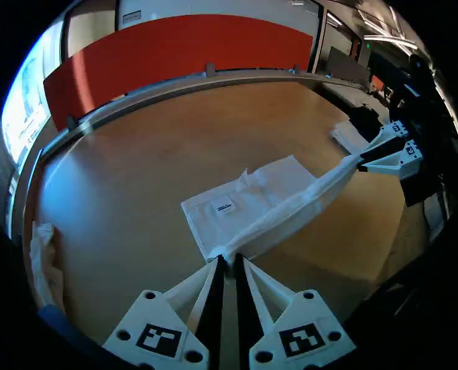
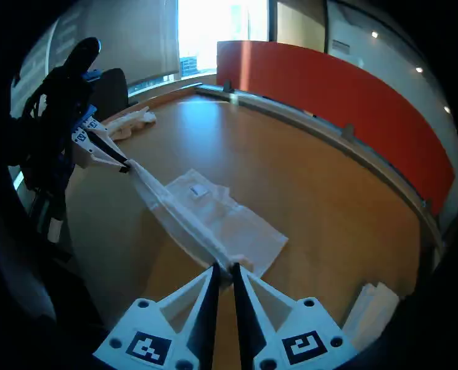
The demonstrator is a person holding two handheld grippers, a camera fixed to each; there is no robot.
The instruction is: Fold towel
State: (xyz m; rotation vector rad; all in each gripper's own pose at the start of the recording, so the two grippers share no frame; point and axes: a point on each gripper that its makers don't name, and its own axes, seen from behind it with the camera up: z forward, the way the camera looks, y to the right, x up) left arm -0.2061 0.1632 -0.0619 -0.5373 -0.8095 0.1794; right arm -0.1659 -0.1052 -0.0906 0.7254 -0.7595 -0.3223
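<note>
In the left gripper view, we see the left tongs (image 1: 229, 259) at six o'clock. Their fingers are pressed close together and pinch one corner of the white towel (image 1: 259, 197). From that corner a raised edge of the cloth runs as a taut band toward three o'clock. There the right tongs (image 1: 359, 161) grip its other end, also closed on the fabric.

The rest of the towel lies flat on the wooden tabletop (image 1: 155, 154) near the middle of the view, with a small label (image 1: 224, 206) facing up. A crumpled cloth (image 1: 40, 259) sits at eight o'clock by the tabletop's edge. A red partition (image 1: 179, 55) stands along the far side at twelve o'clock.

In the right gripper view, the right tongs (image 2: 224, 266) sit at six o'clock, nipped together on their towel (image 2: 229, 222) corner. The stretched edge climbs toward ten o'clock, where the left tongs (image 2: 125, 165) hold it. The flat part spreads just right of that band. A folded white stack (image 2: 370, 308) lies at four o'clock, well apart from the towel.
</note>
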